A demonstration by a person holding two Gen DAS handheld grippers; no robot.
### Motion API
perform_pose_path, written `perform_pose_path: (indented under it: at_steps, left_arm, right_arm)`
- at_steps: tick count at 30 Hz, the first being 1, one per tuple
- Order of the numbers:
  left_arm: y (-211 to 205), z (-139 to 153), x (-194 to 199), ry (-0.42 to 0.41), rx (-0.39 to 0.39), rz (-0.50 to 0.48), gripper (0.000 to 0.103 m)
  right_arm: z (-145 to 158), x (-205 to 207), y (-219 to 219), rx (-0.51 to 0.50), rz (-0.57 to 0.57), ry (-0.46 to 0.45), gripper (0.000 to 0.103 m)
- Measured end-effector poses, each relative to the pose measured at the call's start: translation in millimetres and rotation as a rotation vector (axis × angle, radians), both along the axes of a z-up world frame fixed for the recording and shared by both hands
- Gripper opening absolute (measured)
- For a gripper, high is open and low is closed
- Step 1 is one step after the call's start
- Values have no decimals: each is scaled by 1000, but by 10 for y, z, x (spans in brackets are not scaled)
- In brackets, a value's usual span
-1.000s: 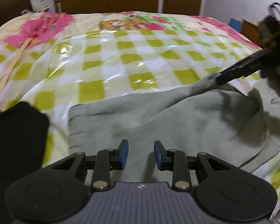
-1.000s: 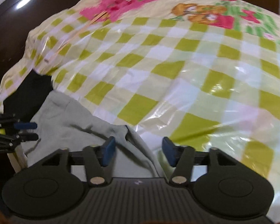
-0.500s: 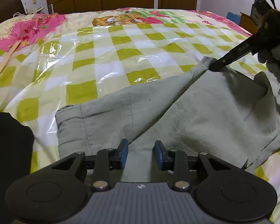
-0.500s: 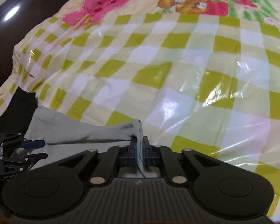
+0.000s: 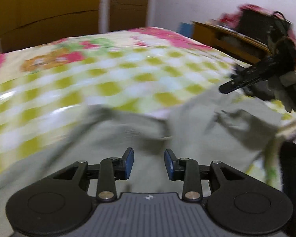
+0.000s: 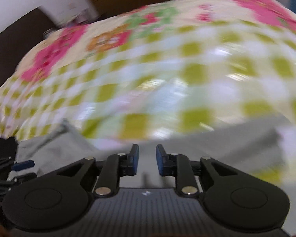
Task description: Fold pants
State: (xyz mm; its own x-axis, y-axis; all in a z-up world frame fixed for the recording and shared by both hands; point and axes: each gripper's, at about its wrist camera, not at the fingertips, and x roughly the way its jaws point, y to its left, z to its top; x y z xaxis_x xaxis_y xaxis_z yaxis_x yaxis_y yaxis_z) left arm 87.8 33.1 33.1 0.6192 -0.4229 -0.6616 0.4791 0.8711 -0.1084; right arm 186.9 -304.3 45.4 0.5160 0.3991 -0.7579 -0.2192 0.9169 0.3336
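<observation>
The pants (image 5: 187, 130) lie rumpled on the bed (image 5: 128, 75), from 9 to 3 o'clock below both grippers. The left gripper (image 5: 149, 163) stands spread and empty; the right gripper (image 6: 147, 162) is opening, pinching nothing. The cloth looks soft, light and floppy, best pinched at a hem or waistband corner.

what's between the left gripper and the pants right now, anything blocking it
Nothing visible. The left gripper hangs directly over the grey pants, its pads apart with only cloth showing beneath them. The picture is blurred.
</observation>
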Motion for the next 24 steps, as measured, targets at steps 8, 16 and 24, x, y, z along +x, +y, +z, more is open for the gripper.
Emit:
perform_pose_path:
  at_steps: [8,16,24]
  left_arm:
    - [-1106,-224,240,2,102,-161,47]
    - [-1250,-219,263,13,137,-162,48]
    - [-1253,-233,242,23,114,-154,49]
  right_arm:
    - [-211,-73,-883,-78,-180,14,23]
    - [-396,218,-1144,143,-270,38,37]
    - [-528,424,-1183,213,-340,52,18]
